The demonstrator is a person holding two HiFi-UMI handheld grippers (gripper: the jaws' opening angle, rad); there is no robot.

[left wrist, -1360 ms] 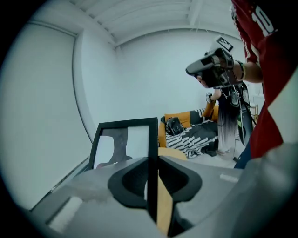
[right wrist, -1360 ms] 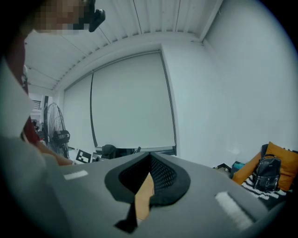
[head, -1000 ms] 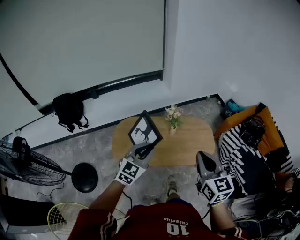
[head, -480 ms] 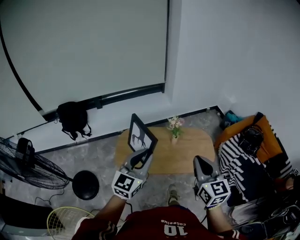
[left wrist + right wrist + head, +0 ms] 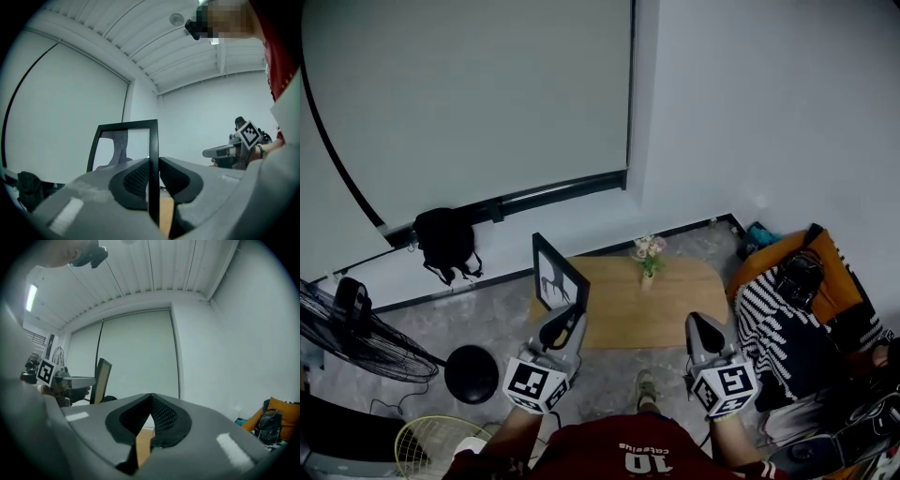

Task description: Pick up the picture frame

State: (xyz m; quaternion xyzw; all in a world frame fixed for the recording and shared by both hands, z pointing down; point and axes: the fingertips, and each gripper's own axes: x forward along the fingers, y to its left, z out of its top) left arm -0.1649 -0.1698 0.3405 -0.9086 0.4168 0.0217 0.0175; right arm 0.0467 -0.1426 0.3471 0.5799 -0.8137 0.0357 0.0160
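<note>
While our left tongs clamp the one picture frame over the single table, our right tongs are closed, empty; one flower vase stands farther back.

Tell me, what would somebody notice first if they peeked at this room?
Probably the black picture frame with a dark figure on it, held up in the air by the wooden table's left end. The left gripper pinches its edge between its jaws. Next comes the little vase of flowers at the table's far side, then the right gripper, shut and empty, near the table's right end.
</note>
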